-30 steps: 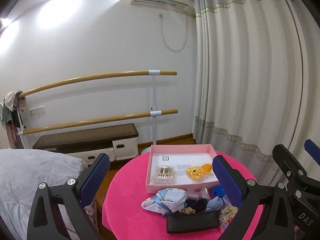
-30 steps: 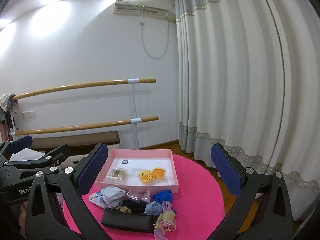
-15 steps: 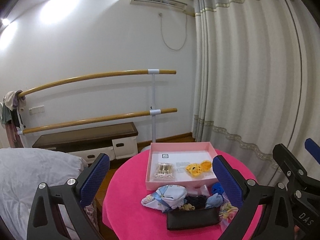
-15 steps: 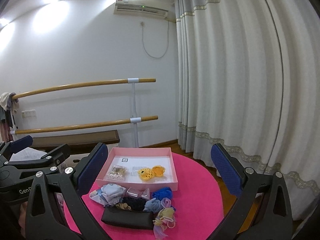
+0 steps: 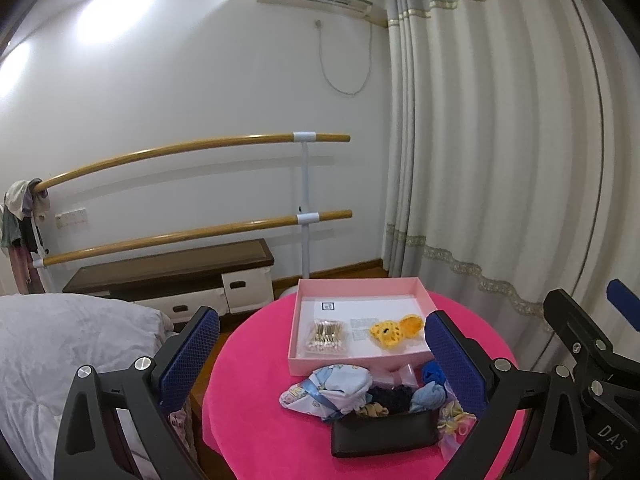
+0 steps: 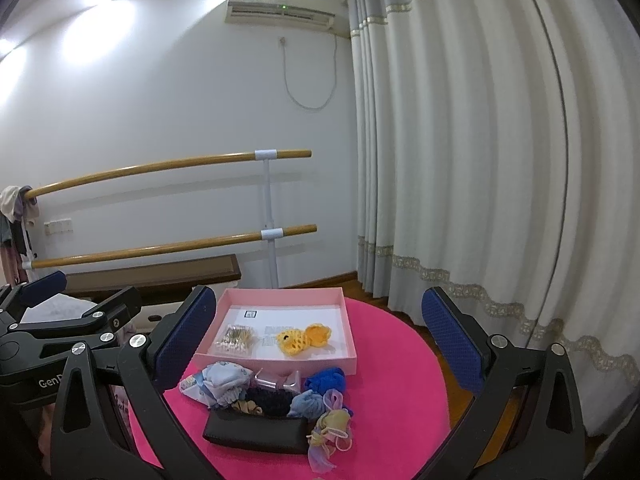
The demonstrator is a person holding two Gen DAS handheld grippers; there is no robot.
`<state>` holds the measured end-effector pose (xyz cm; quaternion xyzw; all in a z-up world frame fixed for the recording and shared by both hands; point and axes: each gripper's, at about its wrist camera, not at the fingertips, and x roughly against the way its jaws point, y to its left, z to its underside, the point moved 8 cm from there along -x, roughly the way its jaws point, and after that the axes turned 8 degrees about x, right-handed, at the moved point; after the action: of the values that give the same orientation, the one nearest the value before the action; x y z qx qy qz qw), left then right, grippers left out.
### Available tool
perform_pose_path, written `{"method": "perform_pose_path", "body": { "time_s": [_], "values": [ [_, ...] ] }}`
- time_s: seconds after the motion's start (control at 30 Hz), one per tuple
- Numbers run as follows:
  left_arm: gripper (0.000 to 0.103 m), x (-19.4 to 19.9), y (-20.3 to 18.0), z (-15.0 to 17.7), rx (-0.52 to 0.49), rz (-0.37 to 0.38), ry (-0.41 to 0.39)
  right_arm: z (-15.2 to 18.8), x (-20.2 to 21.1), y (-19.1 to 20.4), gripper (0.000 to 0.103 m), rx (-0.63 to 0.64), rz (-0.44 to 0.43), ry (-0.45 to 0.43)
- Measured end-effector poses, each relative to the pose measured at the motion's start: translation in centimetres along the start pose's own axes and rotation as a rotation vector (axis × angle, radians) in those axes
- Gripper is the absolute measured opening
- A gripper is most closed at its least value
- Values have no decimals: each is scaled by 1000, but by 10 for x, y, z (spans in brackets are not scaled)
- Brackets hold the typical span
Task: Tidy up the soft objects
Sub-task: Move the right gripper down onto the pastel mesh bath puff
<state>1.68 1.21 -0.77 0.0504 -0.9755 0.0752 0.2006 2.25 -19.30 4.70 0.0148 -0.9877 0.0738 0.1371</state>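
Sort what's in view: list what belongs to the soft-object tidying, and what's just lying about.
Job: pink box, yellow knitted toy, blue scrunchie, baby cloth, pastel scrunchies, black scrunchie.

Lying about: black case, cotton swabs, bench, bed.

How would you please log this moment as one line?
left gripper: open | right gripper: open | pink box: yellow toy inside | soft pile: untouched

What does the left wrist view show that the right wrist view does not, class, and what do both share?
Only the left wrist view: a white quilt and the bench's white drawers. Only the right wrist view: the whole pastel scrunchie and blue scrunchie, unobstructed. Both: the pink box holding a yellow knitted toy and cotton swabs, the black pouch, and open grippers, left and right.
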Motion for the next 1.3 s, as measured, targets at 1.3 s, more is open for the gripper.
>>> {"method": "perform_pose_path", "body": {
  "time_s": [1.3],
  "values": [
    [102,-185,41,109,-2,-147,587,188,-129,-3,103,-11,41,623]
  ]
}}
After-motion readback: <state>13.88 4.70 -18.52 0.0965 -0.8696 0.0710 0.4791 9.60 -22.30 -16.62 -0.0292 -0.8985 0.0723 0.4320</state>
